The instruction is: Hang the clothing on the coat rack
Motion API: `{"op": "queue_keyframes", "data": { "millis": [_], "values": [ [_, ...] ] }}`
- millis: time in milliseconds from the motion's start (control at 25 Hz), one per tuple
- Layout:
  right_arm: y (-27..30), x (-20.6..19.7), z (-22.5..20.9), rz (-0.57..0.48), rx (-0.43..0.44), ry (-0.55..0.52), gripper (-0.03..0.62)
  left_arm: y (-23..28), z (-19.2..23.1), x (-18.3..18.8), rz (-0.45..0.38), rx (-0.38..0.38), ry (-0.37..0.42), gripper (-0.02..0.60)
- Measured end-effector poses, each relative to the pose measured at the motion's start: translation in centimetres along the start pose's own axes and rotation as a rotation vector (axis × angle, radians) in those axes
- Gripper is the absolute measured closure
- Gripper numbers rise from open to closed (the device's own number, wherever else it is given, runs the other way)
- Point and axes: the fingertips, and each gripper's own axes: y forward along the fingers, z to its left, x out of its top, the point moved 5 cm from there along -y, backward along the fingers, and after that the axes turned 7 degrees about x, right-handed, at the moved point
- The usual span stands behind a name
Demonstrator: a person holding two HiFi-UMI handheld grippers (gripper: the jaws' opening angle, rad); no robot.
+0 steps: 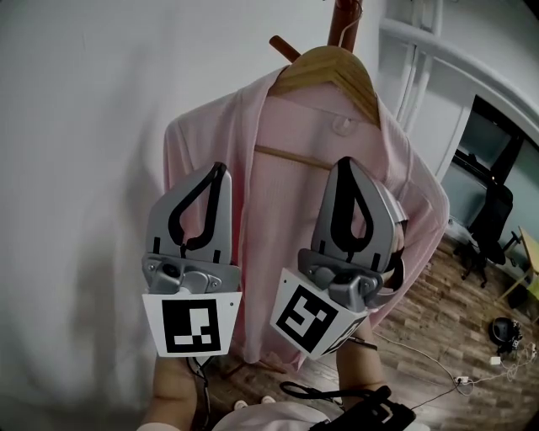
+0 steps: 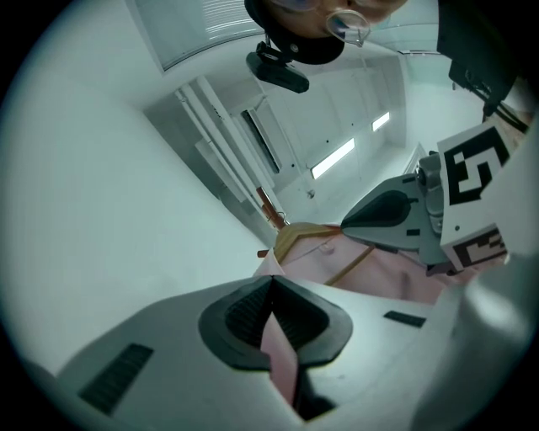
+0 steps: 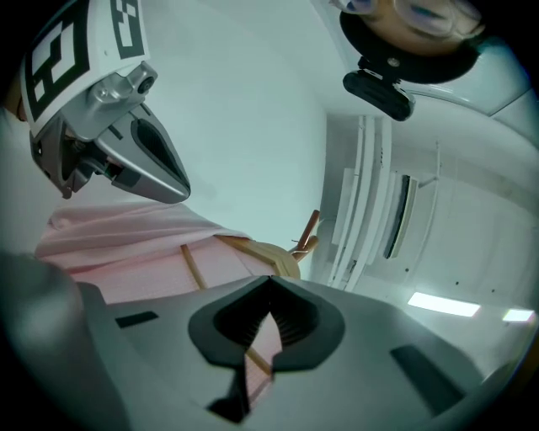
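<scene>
I have both pairs of jaws clenched on the pink cardigan (image 1: 290,219). My left gripper (image 1: 219,171) pinches a fold of one front edge, and my right gripper (image 1: 345,164) pinches the other. My right gripper view also shows a sliver of wood colour in the gap, and I cannot tell whether that is the hanger's crossbar (image 1: 286,155) caught with the cloth or only lying behind it. I judge I hold the two edges like this to draw the open front straight and steady the garment, with the grip on cloth and not on wood. The cardigan is draped on a wooden hanger (image 1: 328,71), whose top sits against the post of the coat rack (image 1: 344,21), just beside a slanting peg (image 1: 285,48). The hook itself is hidden, so I take it as hung but cannot confirm it. The garment's long axis runs top to bottom, collar up at the hanger and hem down towards me. Its open front faces me, and the hanger's shoulders lie across that axis, sloping down to my right.
</scene>
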Motion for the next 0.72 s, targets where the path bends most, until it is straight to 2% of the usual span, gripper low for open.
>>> {"op": "queue_keyframes", "data": {
  "millis": [160, 400, 720],
  "values": [
    [-0.4, -0.4, 1.1, 0.008, 0.022, 0.02, 0.572, -0.3, -0.4, -1.0, 0.017, -0.002, 0.016, 0.568],
    [-1.2, -0.8, 1.4, -0.017, -0.003, 0.056, 0.574, -0.7, -0.8, -2.0, 0.024, 0.002, -0.054, 0.568],
    [-1.3, -0.2, 1.2, -0.053, -0.033, 0.023, 0.576, -0.6, -0.4, -2.5, 0.031, 0.032, -0.104, 0.567]
  ]
}}
